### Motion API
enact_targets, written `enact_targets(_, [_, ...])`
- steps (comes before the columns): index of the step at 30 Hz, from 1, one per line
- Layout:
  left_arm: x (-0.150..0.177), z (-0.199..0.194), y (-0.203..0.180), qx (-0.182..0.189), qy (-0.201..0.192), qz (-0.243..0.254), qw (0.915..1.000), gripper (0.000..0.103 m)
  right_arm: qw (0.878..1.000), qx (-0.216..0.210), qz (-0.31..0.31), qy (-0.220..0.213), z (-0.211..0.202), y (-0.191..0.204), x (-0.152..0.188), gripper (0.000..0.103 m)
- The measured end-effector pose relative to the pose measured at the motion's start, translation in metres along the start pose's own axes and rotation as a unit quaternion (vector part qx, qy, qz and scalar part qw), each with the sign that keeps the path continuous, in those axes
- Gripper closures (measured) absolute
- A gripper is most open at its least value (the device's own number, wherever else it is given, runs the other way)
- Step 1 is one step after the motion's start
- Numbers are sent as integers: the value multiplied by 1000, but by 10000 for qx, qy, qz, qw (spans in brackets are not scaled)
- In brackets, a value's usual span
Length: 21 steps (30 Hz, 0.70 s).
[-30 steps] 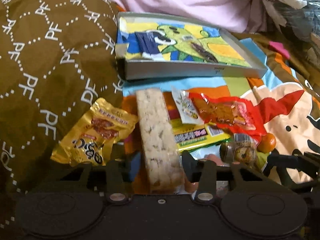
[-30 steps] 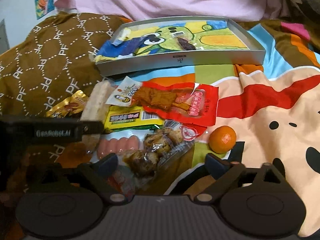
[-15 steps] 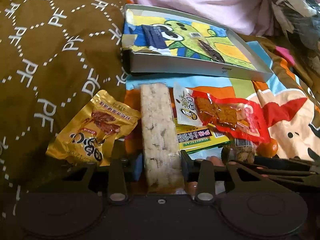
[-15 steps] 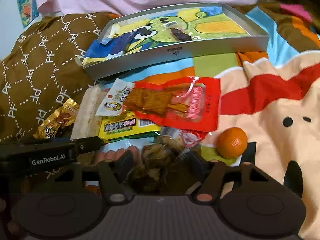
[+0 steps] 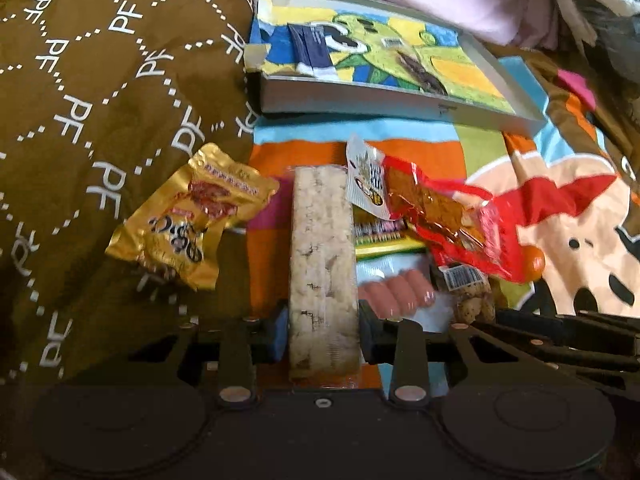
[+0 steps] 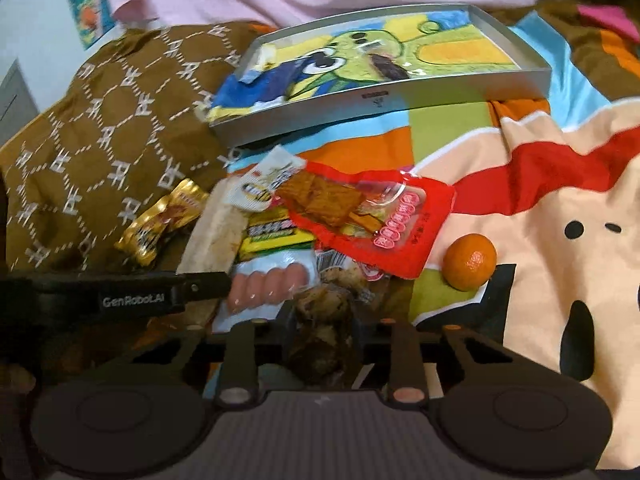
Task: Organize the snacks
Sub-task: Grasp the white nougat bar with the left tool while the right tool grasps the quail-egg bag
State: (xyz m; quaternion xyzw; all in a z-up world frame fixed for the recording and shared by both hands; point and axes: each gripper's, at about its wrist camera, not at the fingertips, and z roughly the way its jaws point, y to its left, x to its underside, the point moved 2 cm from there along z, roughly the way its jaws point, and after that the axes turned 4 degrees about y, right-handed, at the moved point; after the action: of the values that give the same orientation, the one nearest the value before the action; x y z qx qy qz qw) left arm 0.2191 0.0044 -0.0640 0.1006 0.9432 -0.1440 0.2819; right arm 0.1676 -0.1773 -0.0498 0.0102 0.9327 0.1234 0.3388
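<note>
Snack pile on a cartoon-print blanket, with a shallow grey tray (image 6: 384,98) at the far side, holding only a small dark item and a dark wrapper on its picture lining. Left gripper (image 5: 323,330): jaws closed on the near end of the long pale rice-crisp bar (image 5: 322,248), which points away toward the tray. Right gripper (image 6: 322,330): jaws closed on a clear bag of dark brown lumps (image 6: 320,320), the bag bunched between the pads. Loose items: gold foil packet (image 5: 188,224) at the left on the brown quilt (image 5: 80,100); red packet of dried tofu (image 6: 360,216) lying over a yellow-green packet (image 6: 272,236); sausage pack (image 6: 266,284) just near of those; mandarin (image 6: 470,262) alone at the right. Step in hand, by appearance: pickup, both items gripped but not yet in the tray. Next move likely calls for lifting each clear of neighbouring packets, the red one overlapping the bag, and carrying them far to the tray.
</note>
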Motion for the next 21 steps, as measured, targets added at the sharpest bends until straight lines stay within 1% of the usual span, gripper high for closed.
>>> enact_targets(4, [11, -9, -3, -69, 162, 60, 9998, 67, 9999, 4, -161, 27, -4, 4, 7, 71])
enact_targets(8, [24, -19, -2, -43, 314, 55, 9995, 67, 9997, 91, -206, -7, -7, 8, 12, 70])
enact_targets(9, [26, -20, -2, -40, 318, 69, 9995, 67, 9998, 121, -161, -2, -7, 7, 13, 65])
enact_targets(10, [27, -21, -2, -45, 322, 90, 9994, 66, 9999, 114, -75, 35, -6, 7, 14, 55])
enact_targets(11, [27, -20, -1, -45, 323, 119, 9994, 66, 9999, 82, 5, 83, -5, 5, 15, 50])
enact_targets(13, [25, -18, -2, -46, 327, 162, 9993, 65, 9998, 95, 97, 133, -2, 6, 16, 47])
enact_targets(14, [24, -17, -1, -44, 317, 176, 9993, 65, 9998, 121, 69, 129, -2, 7, 16, 46])
enact_targets(16, [22, -14, -1, -33, 291, 197, 9994, 65, 9998, 168, -35, 134, 0, 12, 17, 40])
enact_targets(21, [13, -5, 1, 65, 268, 209, 9994, 62, 9992, 279, -194, 189, 8, 18, 20, 31])
